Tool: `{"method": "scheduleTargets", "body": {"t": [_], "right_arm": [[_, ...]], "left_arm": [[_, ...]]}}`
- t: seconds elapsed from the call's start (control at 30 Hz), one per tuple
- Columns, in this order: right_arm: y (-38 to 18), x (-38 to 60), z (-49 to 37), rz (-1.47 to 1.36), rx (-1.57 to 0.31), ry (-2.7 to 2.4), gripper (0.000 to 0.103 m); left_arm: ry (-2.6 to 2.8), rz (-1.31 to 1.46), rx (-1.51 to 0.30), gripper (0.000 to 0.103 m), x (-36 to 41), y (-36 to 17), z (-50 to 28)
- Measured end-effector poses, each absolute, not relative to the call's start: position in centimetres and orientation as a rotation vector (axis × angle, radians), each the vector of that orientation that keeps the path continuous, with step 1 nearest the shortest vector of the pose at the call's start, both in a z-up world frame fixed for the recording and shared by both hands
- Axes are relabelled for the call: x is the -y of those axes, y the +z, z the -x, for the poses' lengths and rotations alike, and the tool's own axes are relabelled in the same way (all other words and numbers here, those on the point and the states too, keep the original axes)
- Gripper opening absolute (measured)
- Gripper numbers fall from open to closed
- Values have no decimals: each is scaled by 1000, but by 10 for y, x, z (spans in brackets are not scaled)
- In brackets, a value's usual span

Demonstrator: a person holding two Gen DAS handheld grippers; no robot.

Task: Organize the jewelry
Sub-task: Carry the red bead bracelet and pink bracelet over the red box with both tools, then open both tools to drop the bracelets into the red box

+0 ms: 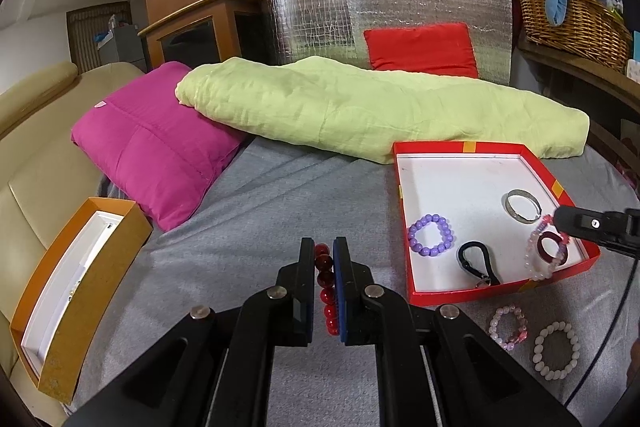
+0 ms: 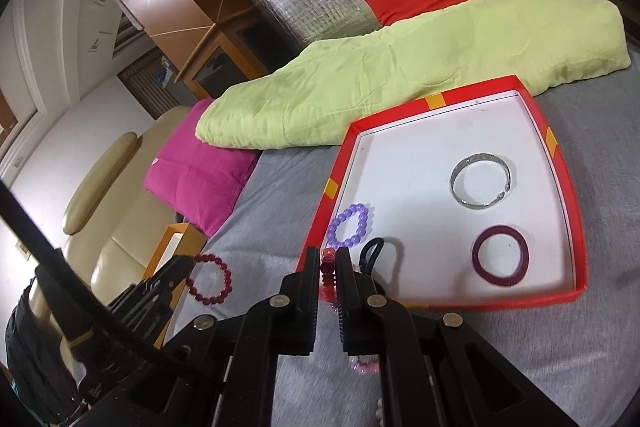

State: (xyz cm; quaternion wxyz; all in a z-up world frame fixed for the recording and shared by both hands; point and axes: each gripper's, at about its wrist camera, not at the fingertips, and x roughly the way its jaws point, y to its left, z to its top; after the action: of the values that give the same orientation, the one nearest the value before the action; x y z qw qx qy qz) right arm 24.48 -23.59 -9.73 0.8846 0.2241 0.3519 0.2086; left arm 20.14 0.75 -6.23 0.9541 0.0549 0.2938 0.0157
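My left gripper point(image 1: 323, 251) is shut on a dark red bead bracelet point(image 1: 325, 287), held above the grey bed; the bracelet also shows in the right wrist view point(image 2: 210, 279). My right gripper point(image 2: 328, 254) is shut on a pink bead bracelet point(image 2: 328, 279) over the near edge of the red tray point(image 2: 440, 99); in the left wrist view it point(image 1: 556, 223) holds the pink bracelet point(image 1: 538, 259) over the tray's right corner. In the tray point(image 1: 460, 147) lie a purple bead bracelet point(image 1: 431, 235), a black hair tie point(image 1: 476, 261), a silver bangle point(image 1: 523, 206) and a maroon ring point(image 2: 500, 261).
Two pale bead bracelets point(image 1: 507, 329) point(image 1: 556, 351) lie on the grey sheet in front of the tray. An orange box point(image 1: 76, 291) stands at the left bed edge. A magenta pillow point(image 1: 160, 143) and a green blanket point(image 1: 360, 107) lie behind.
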Motion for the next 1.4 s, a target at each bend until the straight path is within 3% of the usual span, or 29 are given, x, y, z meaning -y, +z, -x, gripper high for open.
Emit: {"method": "scheduleTargets", "body": {"t": [0.37,0.73,1.27,1.37,1.4], "right_arm": [[-104,256,-288,-558,-735,398,9],[-117,270,-334,-612,-770,385,9],[-151,289,-328,-720,-888,325,9],[-153,293,-325,-717,-898,299,12],[-153,296,-323,-719,-896,290,12]], "left_arm": [[-66,-101,-609,9,16,-60,-227],[-217,-100,-642,9,66,-61,-303],[-332,-127,-743,9,113,-96,-361],[-326,-153,-753,23,119,-98,-359],[-315,-158,-754,35,119,-98,-358]]}}
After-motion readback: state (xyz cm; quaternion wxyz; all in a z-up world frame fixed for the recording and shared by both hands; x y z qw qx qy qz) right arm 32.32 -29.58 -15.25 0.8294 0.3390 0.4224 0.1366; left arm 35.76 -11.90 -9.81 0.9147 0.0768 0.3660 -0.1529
